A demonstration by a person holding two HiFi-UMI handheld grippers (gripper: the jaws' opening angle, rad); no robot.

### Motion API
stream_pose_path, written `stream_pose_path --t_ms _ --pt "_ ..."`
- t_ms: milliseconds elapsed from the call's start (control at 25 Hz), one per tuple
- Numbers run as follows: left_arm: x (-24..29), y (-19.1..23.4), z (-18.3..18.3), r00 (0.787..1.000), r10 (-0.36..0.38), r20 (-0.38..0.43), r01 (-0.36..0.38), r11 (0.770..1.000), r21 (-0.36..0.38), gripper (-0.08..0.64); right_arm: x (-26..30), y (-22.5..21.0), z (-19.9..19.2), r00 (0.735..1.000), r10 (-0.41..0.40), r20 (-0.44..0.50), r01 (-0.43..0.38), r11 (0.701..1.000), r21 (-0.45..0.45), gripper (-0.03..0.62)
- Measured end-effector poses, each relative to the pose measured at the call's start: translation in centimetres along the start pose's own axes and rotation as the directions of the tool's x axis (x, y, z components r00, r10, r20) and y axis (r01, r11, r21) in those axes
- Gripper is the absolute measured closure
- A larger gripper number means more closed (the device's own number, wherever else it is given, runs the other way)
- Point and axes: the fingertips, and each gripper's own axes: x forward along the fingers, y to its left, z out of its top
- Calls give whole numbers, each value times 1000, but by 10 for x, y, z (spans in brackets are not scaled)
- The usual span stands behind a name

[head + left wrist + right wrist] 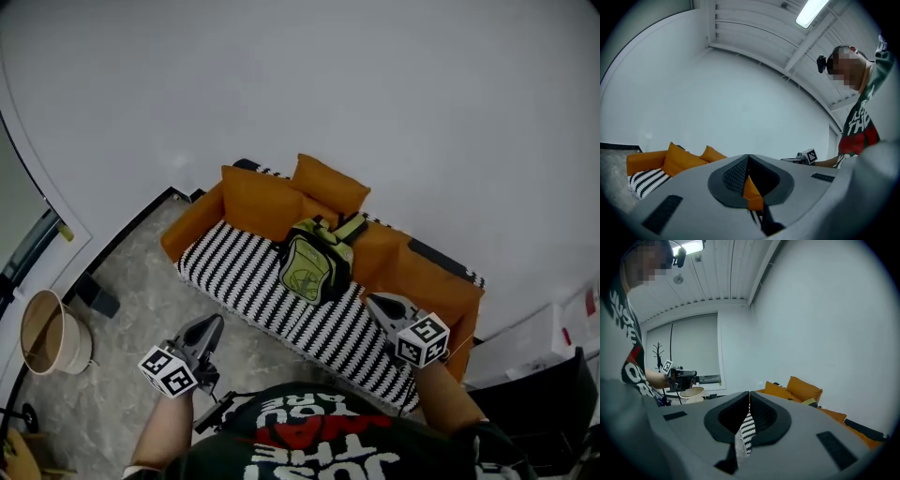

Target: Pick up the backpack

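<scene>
White wall and grey marbled floor (122,375) all round; against the wall, low sofa (244,281) with black-and-white striped seat and orange cushions. Off to the left on the floor, round beige basket (52,333).

Propped upright mid-seat, leaning back on the orange cushions: small olive-green and yellow fabric backpack (316,262), one yellow-green strap trailing up to the right. Top handle too small to make out.

Short of it, left gripper (214,322) over the floor before the sofa, right gripper (372,300) over the seat's front edge, neither touching the backpack. Both pairs of jaws pressed together, tips meeting, clasping nothing; only striped seat and orange cushion glimpsed through the slot behind them in the gripper views.

Judged soft and limp, probably light, likely to sag and fold if pinched by its front panel. Better taken high, at the strap's upper end or a carry loop near the top, where narrow webbing suits the pads. Jaws to be parted first. Second gripper useful low on the body against swinging.
</scene>
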Motion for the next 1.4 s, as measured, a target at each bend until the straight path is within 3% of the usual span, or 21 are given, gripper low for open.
stream_pose_path --t_ms 160,320,600,960,1040,1160,1400 --pt "57 14 1 999 38 5 -38 999 31 549 36 -63 -8 999 47 -19 -47 999 -17 565" --pt "112 23 4 993 114 21 -114 993 -4 548 82 -117 -16 985 148 -85 -152 987 -48 565" --pt "173 34 -11 989 137 -65 -136 991 8 549 157 -164 -38 946 231 -228 -256 962 -89 565" --pt "204 79 -55 989 73 -127 -78 996 -36 548 244 -193 -85 885 166 -434 -251 957 -146 560" --pt "209 86 -68 988 56 -142 -63 997 -49 548 259 -198 -101 859 154 -489 -260 953 -156 557" --pt "214 96 -85 987 40 -156 -52 996 -73 549 284 -204 -126 813 136 -566 -282 943 -179 477" --pt "222 109 -114 985 13 -173 -31 995 -100 549 329 -220 -166 738 60 -672 -298 922 -245 437"
